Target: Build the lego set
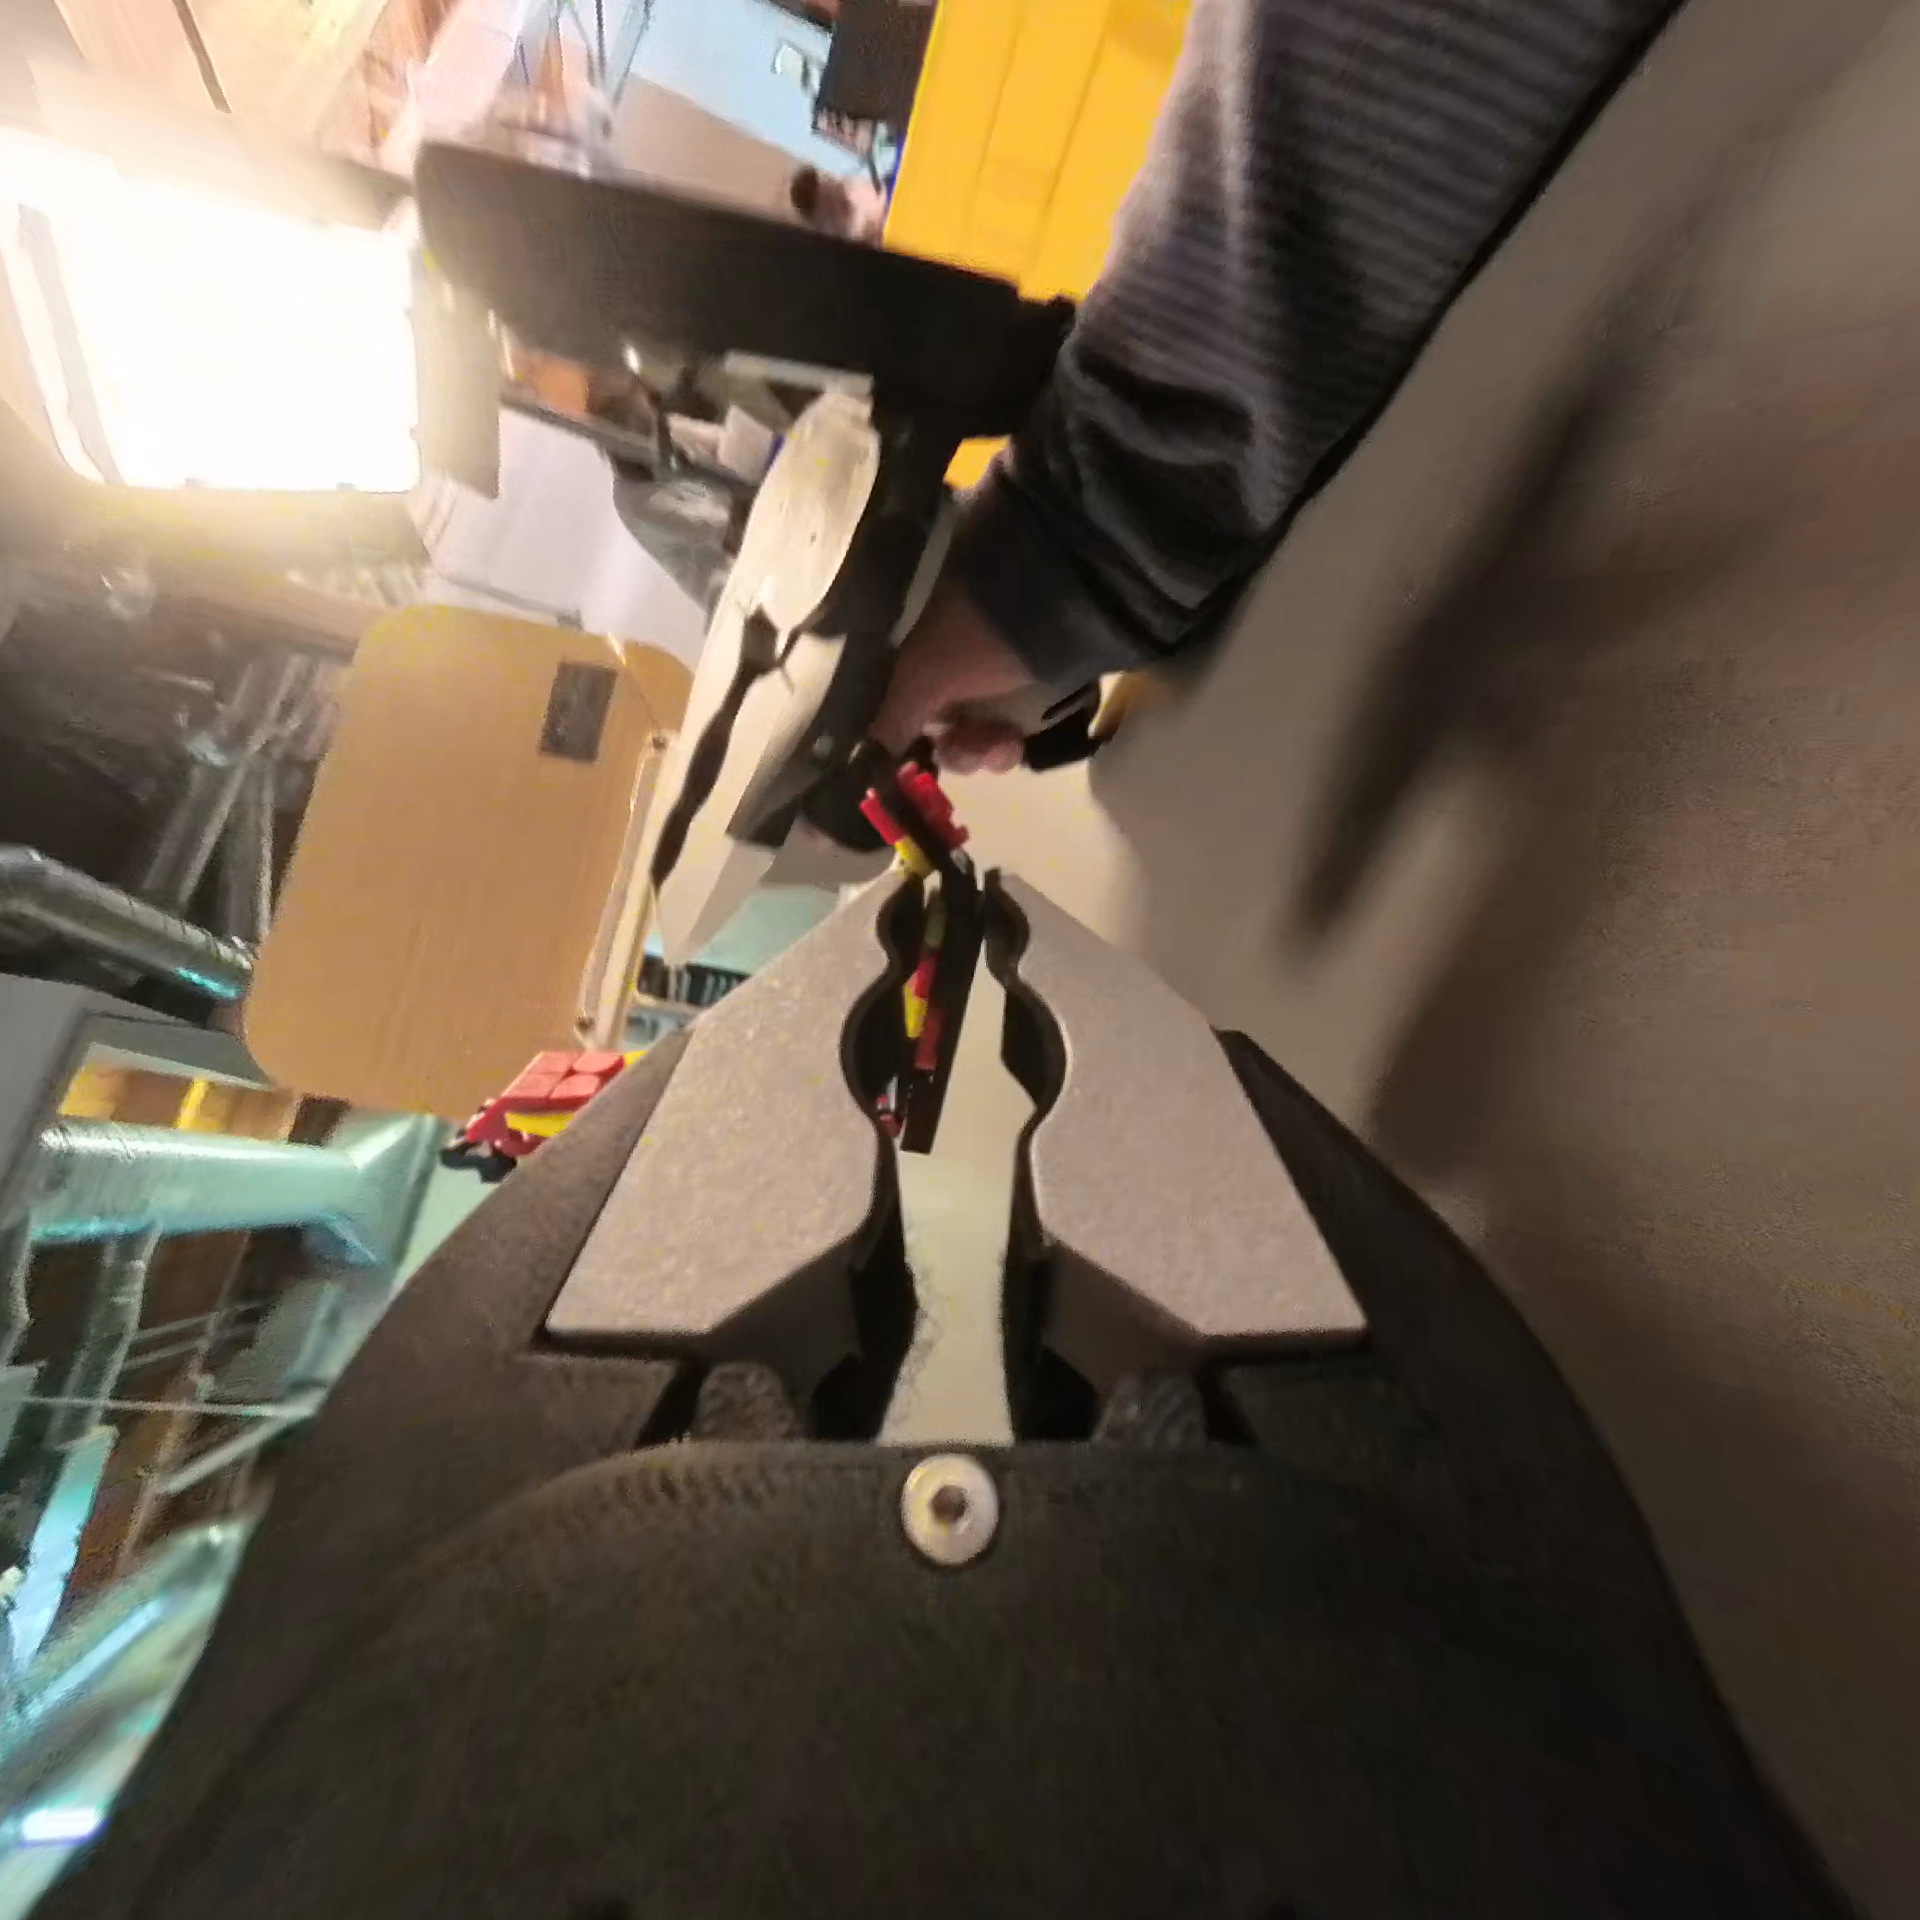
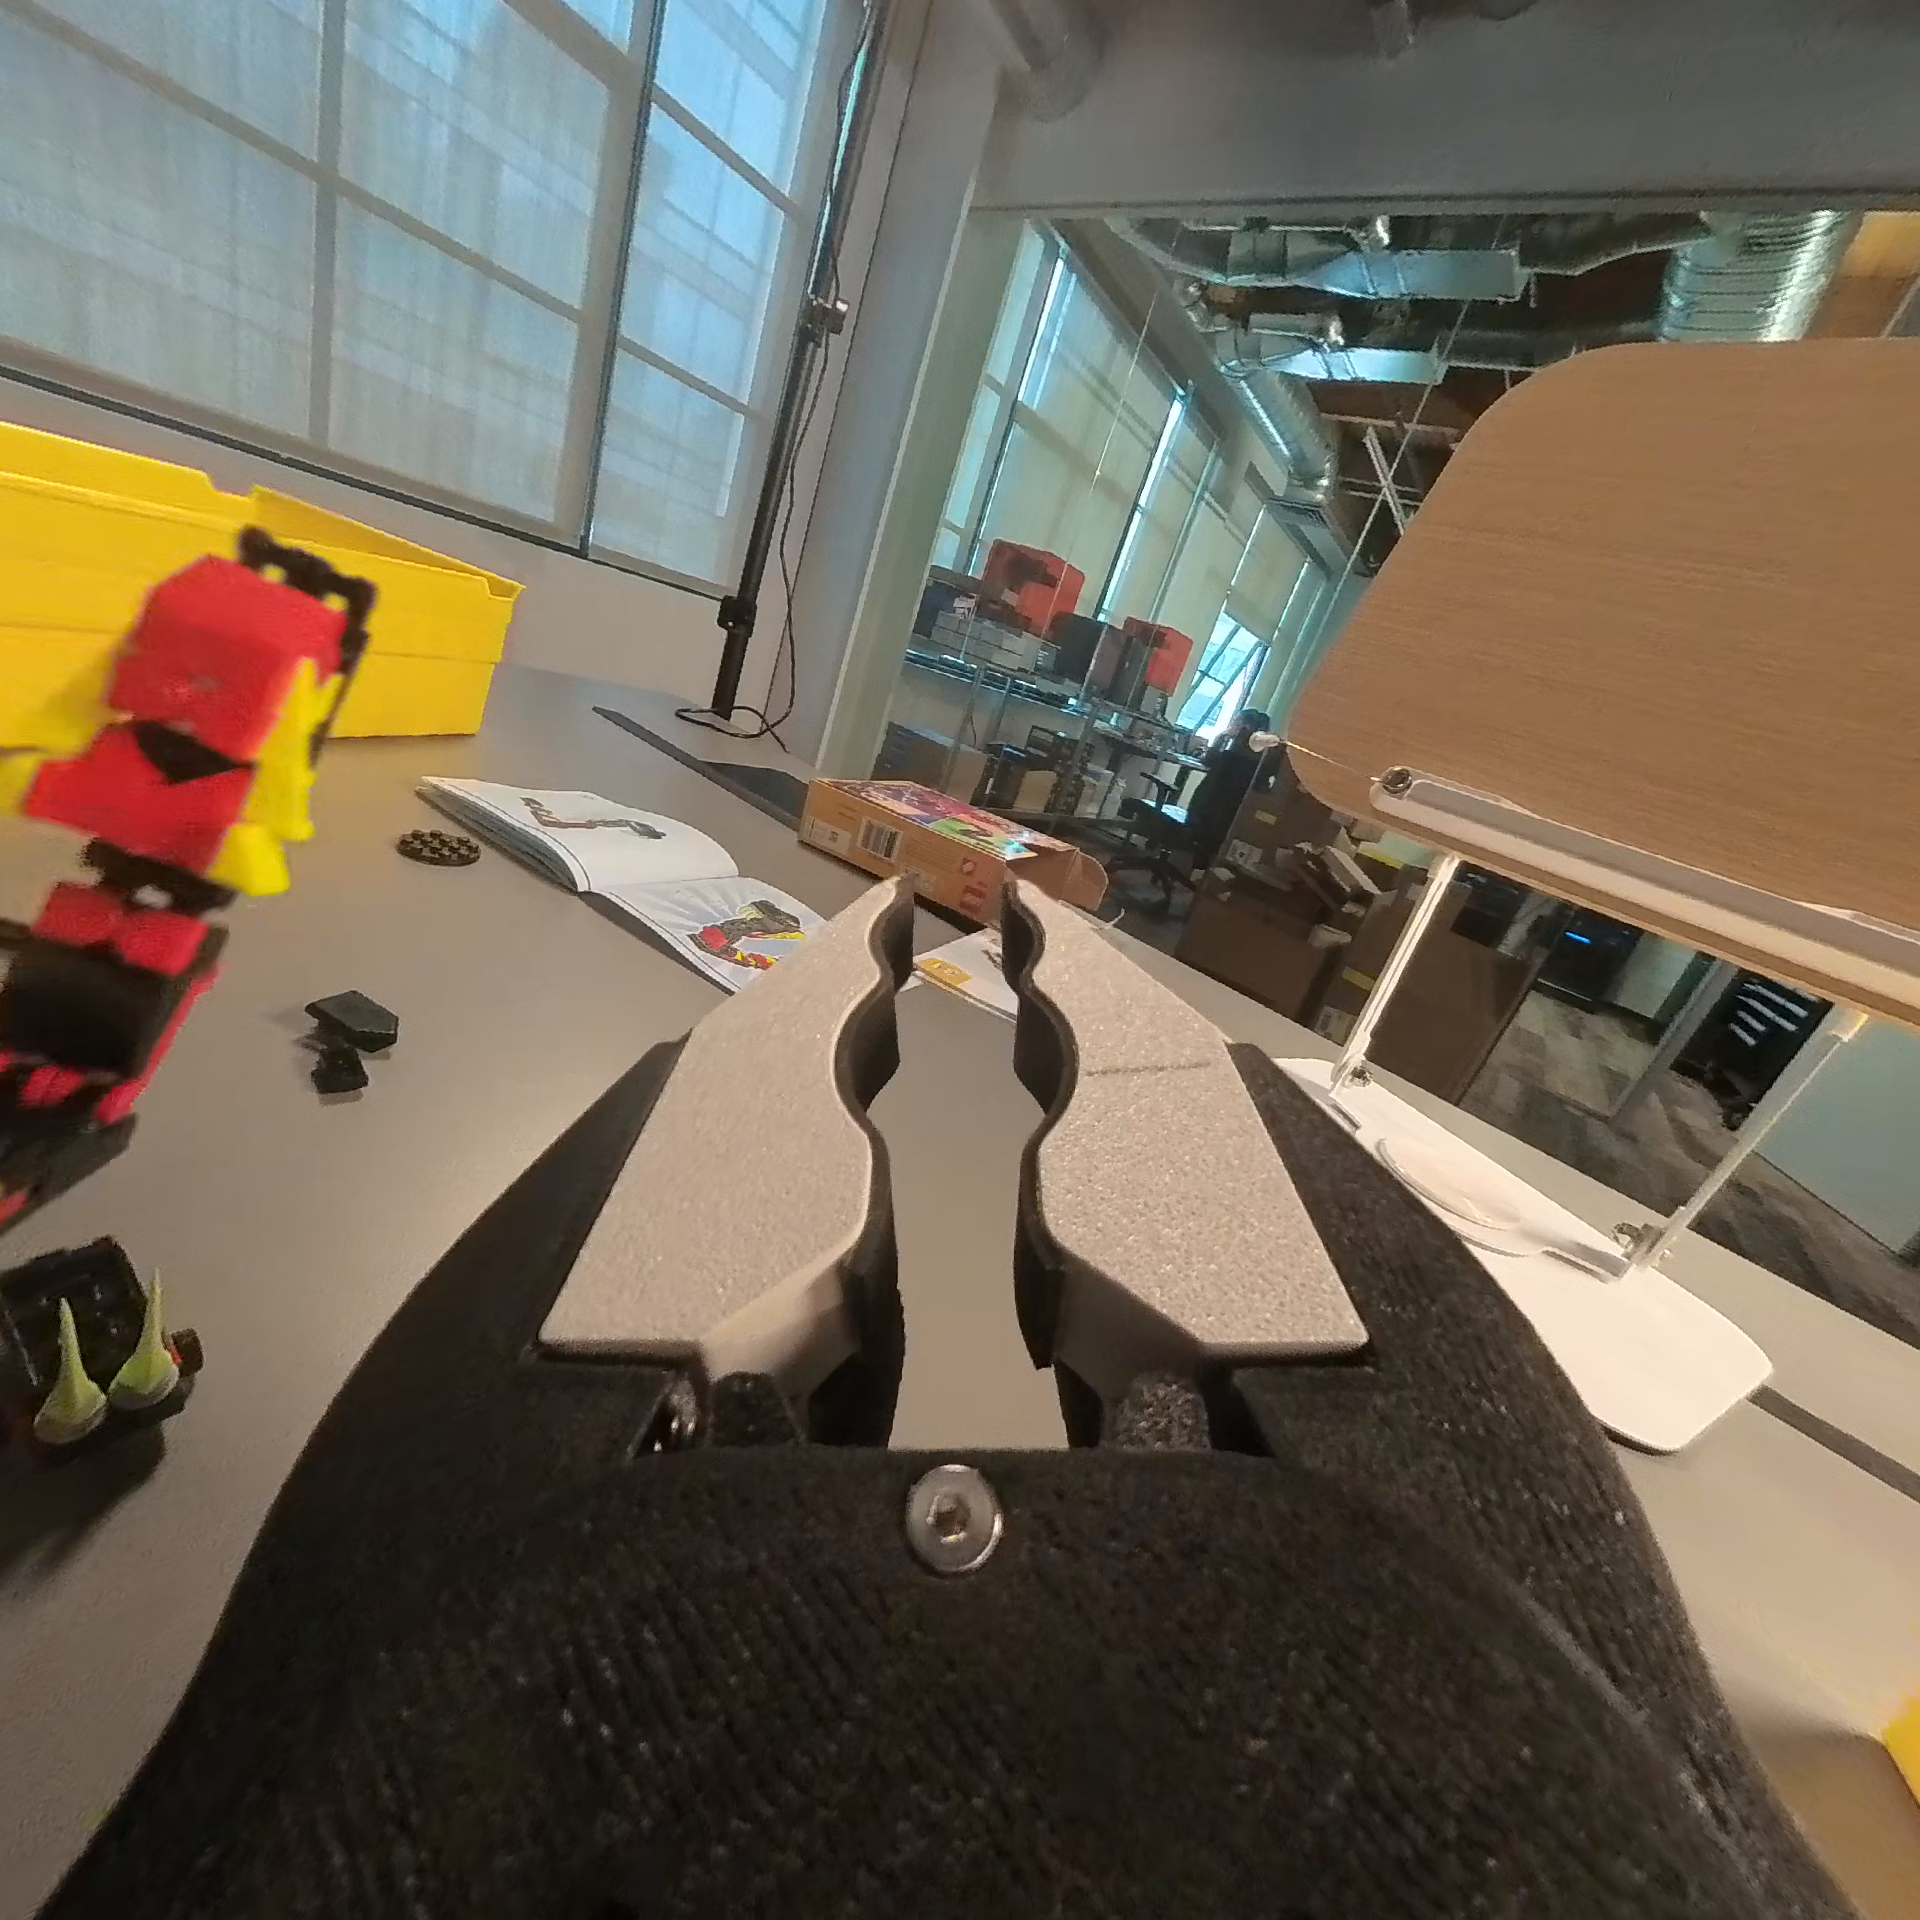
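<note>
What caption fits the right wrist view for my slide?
Right gripper, jaws empty and apart, over grey table beside red-yellow-black lego model, open instruction booklet ahead.

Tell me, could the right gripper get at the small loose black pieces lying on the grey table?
Probably yes. The small loose black pieces lie on bare grey table, ahead and left of the right gripper. Its fingers are apart and empty, with nothing between them and the pieces.

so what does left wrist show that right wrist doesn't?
Left wrist only: left gripper shut on a black-red-yellow lego piece, the right gripper beyond it, and a sleeved hand.
Right wrist only: open instruction booklet, lego box, loose black pieces.
Both: grey table, yellow bin.
</note>
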Demonstrator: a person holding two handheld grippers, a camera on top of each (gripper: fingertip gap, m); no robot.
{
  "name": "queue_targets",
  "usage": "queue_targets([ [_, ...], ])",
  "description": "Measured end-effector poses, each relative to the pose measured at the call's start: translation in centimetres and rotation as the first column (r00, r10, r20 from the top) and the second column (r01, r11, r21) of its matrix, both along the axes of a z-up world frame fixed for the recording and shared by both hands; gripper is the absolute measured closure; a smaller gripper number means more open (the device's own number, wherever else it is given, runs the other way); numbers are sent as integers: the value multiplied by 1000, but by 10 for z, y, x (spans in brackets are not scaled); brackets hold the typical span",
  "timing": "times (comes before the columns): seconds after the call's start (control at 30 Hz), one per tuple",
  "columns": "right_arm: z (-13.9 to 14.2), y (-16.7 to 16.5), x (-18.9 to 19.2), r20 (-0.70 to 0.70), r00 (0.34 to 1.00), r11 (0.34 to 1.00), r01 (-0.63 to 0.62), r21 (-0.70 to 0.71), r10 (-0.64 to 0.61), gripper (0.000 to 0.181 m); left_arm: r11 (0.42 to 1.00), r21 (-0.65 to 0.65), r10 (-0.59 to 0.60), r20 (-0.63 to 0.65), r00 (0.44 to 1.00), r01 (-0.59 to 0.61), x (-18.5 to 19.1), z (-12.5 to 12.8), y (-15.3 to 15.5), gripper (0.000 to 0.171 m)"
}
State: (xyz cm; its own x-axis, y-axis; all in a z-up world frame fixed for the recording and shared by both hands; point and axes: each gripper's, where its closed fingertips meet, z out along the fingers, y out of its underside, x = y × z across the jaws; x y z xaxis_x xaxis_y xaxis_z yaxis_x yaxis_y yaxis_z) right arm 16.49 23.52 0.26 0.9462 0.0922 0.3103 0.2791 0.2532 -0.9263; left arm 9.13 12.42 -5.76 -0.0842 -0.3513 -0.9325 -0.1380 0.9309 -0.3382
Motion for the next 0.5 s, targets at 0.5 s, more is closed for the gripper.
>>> queue_targets([
  [0.5, -10, -8, -45, -43, 952, 943, -308, -127, 305, 132, 547, -703, -406, 251, 879, 454, -59, 85, 21, 162],
])
